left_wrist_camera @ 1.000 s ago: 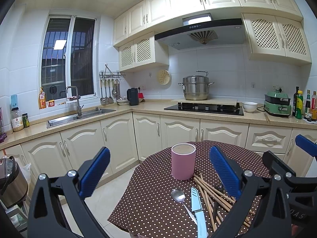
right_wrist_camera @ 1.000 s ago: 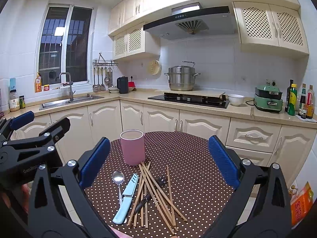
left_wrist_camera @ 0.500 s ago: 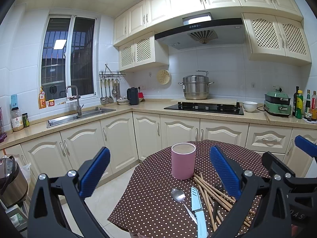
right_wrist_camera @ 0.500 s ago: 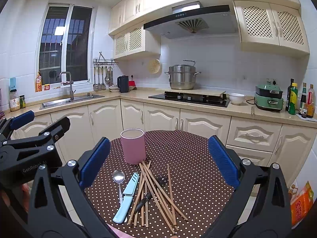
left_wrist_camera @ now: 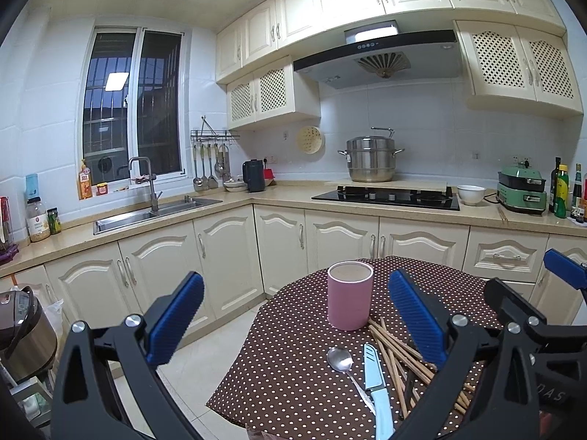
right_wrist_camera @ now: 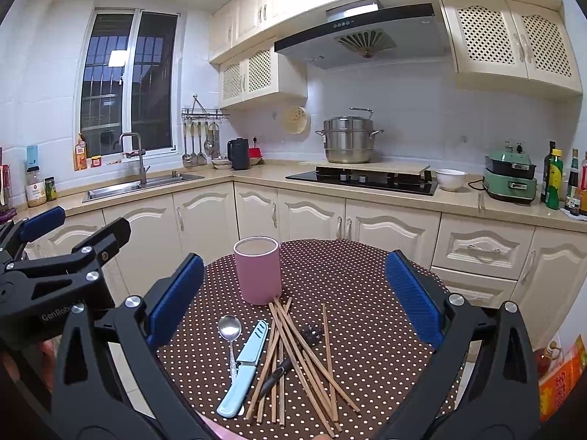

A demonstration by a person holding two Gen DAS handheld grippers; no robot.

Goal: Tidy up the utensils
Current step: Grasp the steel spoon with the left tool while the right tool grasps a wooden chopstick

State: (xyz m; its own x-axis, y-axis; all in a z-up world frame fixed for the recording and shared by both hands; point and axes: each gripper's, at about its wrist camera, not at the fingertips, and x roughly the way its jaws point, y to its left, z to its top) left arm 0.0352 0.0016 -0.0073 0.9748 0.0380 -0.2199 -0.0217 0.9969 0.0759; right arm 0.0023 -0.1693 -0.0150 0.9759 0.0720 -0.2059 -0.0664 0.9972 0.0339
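From the left wrist view, the left gripper (left_wrist_camera: 293,315) is hovering above the near left edge of the round table (left_wrist_camera: 286,366) with its blue pads spread wide and nothing between them. A pink cup (left_wrist_camera: 350,300) is standing upright toward the far side of the dotted cloth, and just near of it a spoon (left_wrist_camera: 341,361), a pale blue knife (left_wrist_camera: 376,385) and a loose heap of wooden chopsticks (left_wrist_camera: 396,352) are lying flat; the right pad is hiding part of the heap. The right gripper (left_wrist_camera: 565,275) is showing at the right edge, but its gap cannot be judged from here. From the right wrist view, the right gripper (right_wrist_camera: 293,300) is also hanging over the table with its pads spread apart and empty, framing the cup (right_wrist_camera: 258,275) and the utensils. The chopsticks (right_wrist_camera: 293,352) are fanning out from the foot of the cup toward the near edge, crossing one another, with a dark tool (right_wrist_camera: 290,363) lying among them; the knife (right_wrist_camera: 244,366) and the spoon (right_wrist_camera: 230,337) are lying to their left. The left gripper (right_wrist_camera: 51,234) is showing at the left. The chopsticks are probably light, stiff and prone to rolling, so pinching a few together near the middle looks safest. The spoon is likely slick metal, best taken by the handle, and the knife by its handle at the near end. The cup seems light enough to tip if a utensil is dropped in at an angle.
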